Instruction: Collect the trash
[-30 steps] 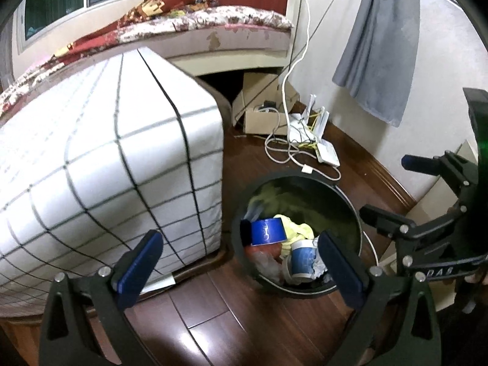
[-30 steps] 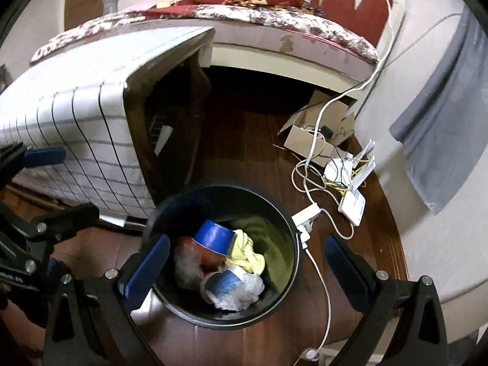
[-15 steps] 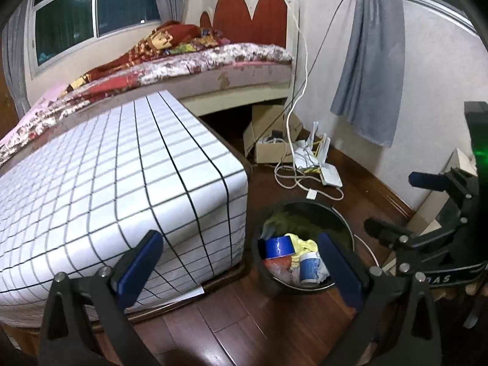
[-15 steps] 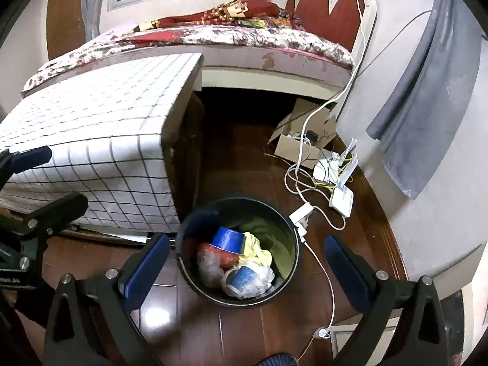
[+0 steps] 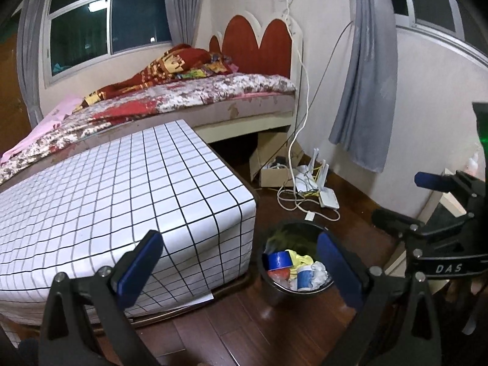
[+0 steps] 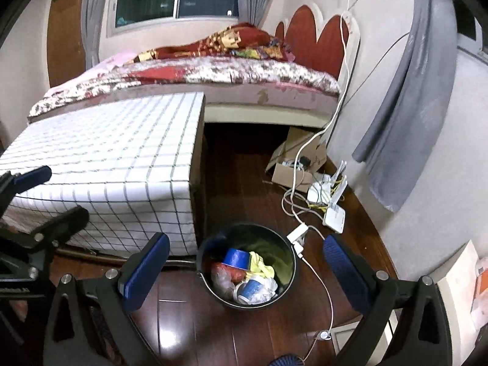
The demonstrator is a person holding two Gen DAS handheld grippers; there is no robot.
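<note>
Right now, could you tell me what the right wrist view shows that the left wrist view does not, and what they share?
Only the right wrist view shows the dark open end of the checked table, the cable tail on the near floor, and the left tool at its edge.

Only the left wrist view shows the table's long draped side and the right tool.

Both show the black bin holding a blue tape roll, a yellow cloth and a paper cup, the routers and the bed.

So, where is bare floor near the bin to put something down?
Free: the floor in front of the bin, toward both grippers, and the dark strip between the checked table and the cardboard box. Crowded: right of the bin, where cables and a router lie.
</note>
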